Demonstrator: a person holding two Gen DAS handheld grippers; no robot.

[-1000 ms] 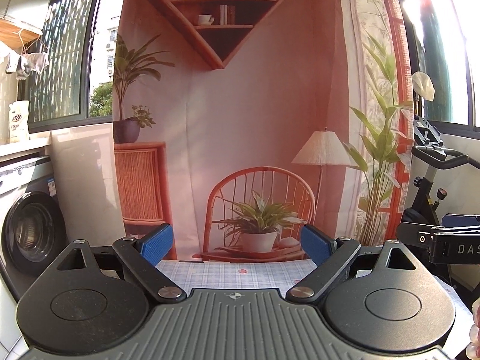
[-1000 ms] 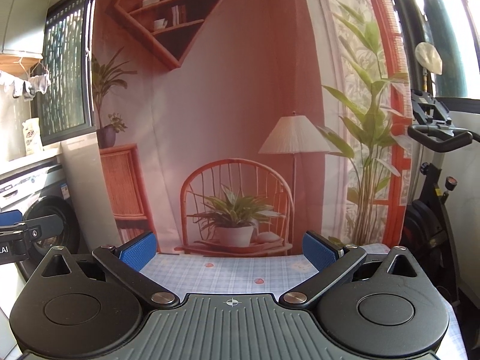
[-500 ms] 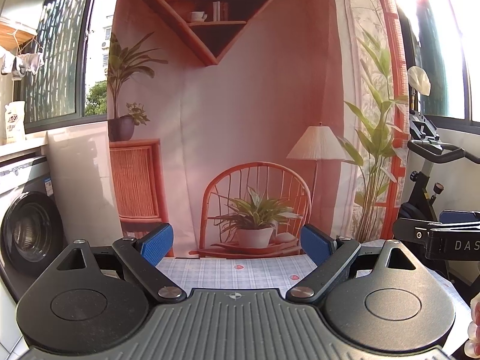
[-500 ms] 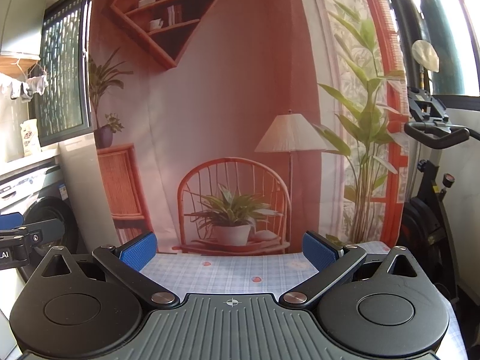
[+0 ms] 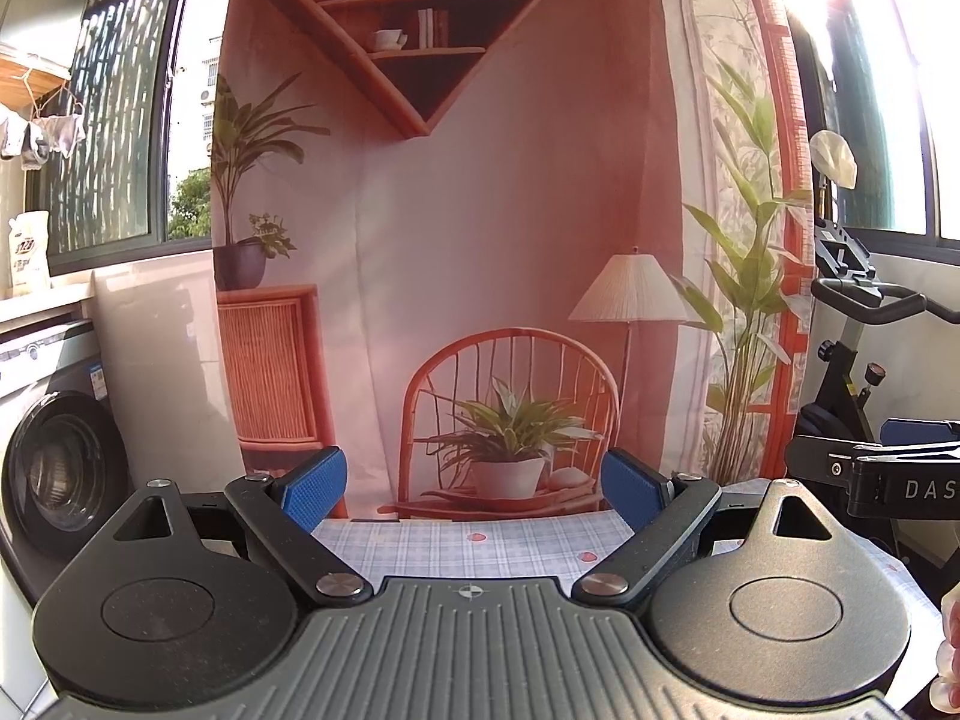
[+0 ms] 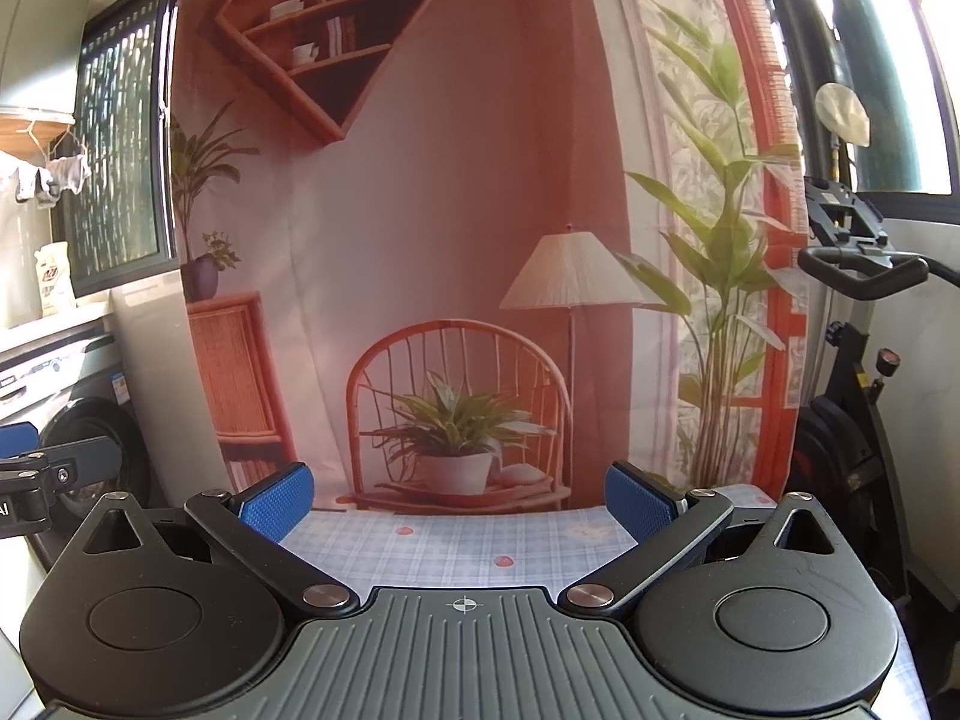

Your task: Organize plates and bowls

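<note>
Two handheld grippers hover level above a table spread with a checked, strawberry-dotted tablecloth (image 5: 456, 546), both pointed at a printed backdrop (image 5: 480, 210) of a rattan chair, lamp and corner shelf. The left gripper (image 5: 474, 483) has its blue-padded fingers (image 5: 315, 486) spread wide with nothing between them; the right gripper (image 6: 459, 495) is likewise wide apart and empty. No plate or bowl shows in either view, so where the dishes sit cannot be told; they are probably lower on the table, hidden below the gripper bodies. By that reading the task is at its very start, no dish grasped, and the next move calls for tilting the grippers downward to find the crockery before closing on a rim. The left wrist view alone shows the side of the right gripper at its right edge and fingertips of the person's hand (image 5: 948, 654) in the lower corner; the right wrist view alone shows more of the exercise bike (image 6: 852, 360) and the left gripper's tip beside a washing machine (image 6: 90, 438).
</note>
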